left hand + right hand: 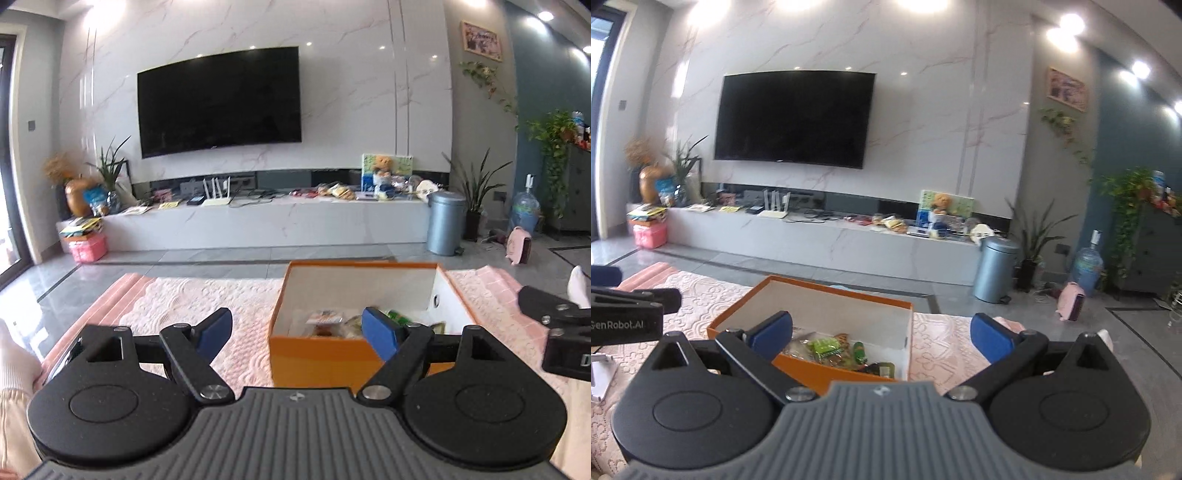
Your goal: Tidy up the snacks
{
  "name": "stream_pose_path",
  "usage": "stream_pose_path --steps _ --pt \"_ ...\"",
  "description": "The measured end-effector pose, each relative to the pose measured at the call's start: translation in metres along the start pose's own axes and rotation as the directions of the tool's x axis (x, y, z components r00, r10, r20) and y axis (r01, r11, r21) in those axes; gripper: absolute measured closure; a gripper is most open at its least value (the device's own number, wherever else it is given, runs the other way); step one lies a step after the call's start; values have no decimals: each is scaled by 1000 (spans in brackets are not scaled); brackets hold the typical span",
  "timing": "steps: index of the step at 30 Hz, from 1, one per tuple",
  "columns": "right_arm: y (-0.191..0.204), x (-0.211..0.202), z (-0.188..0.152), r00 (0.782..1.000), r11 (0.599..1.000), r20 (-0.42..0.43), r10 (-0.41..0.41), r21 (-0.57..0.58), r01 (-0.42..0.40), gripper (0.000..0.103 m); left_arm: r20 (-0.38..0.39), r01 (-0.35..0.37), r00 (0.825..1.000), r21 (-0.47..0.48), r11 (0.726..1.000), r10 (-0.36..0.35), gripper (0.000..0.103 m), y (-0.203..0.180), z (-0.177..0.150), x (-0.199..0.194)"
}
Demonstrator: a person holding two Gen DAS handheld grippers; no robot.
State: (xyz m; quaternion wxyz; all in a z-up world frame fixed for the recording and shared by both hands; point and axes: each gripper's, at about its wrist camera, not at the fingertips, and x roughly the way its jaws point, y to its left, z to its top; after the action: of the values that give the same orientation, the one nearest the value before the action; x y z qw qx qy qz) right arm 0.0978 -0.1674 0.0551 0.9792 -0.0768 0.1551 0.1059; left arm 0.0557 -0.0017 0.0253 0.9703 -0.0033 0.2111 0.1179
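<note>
- Living room: a pink quilted mat (207,295) covers the floor in front of you, with a dark television (219,107) on the marble wall beyond.
- Your left gripper (299,328) has its blue fingers (214,332) wide apart, nothing between them; the orange box (332,358) sits just ahead, behind the right finger.
- Your right gripper (882,334) also stands spread and empty.
- Wrapped snacks (831,349) lie inside the box, between and just beyond your right gripper's fingers.
</note>
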Motion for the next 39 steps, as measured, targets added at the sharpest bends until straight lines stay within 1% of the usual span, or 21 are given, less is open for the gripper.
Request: stream_pose_path --steps 5,10,14,18,23,30,35,39 --pt "4 4 -24 999 999 -29 -33 6 34 4 -25 -14 1000 -10 1000 13 9 -2 -16 10" --pt "7 24 -42 995 999 -103 13 34 -10 4 -74 -2 997 12 1000 3 9 -11 -36 20" --pt "8 46 -56 989 999 -148 6 39 0 4 -117 19 993 27 999 -16 9 -20 -46 31" --pt "8 66 -70 979 999 -203 3 47 7 4 -146 17 989 49 999 -9 9 -24 -55 40" --pt "3 82 -80 968 998 -249 32 68 -16 4 -184 26 983 65 998 -14 9 -29 -63 49" --pt "-6 89 -83 963 994 -265 42 106 -14 4 -218 38 976 90 995 -18 9 -42 -66 54" --pt "-10 89 -82 964 991 -261 49 132 -15 4 -213 36 977 99 994 -14 9 -42 -62 51" --pt "-10 84 -81 969 991 -243 50 130 -18 4 -207 32 978 96 995 -12 9 -41 -59 48"
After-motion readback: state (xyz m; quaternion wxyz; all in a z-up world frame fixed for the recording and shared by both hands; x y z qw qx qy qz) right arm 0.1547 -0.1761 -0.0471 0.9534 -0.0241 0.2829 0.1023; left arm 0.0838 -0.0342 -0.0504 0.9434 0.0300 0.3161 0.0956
